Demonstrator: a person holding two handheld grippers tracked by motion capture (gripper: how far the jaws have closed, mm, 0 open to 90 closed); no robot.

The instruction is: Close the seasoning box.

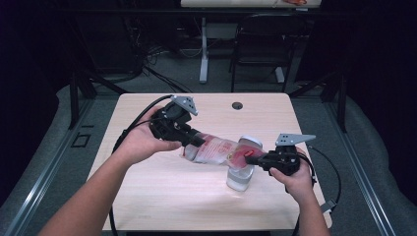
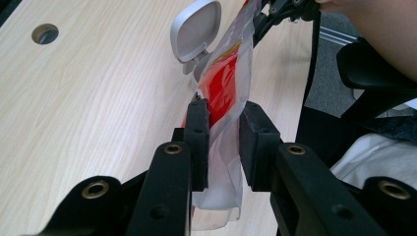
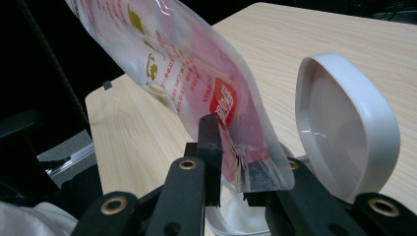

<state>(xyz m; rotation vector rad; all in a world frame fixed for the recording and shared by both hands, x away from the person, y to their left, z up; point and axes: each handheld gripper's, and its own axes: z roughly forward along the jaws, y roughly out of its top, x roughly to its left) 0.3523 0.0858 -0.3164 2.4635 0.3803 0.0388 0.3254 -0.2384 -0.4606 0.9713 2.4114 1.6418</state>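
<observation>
Light falls from overhead onto the table (image 1: 147, 196), which is bright and evenly lit in the high view, while the room around it sinks to near black from 9 o'clock through 12 to 3. Soft, faint shadows lie under the forearms. The pouch (image 1: 216, 150) carries white glare on its film, strongest towards 11 o'clock in the right gripper view. In both gripper views the near jaws are slightly soft and the edges bend outwards. All frames look grainy and low in detail
</observation>
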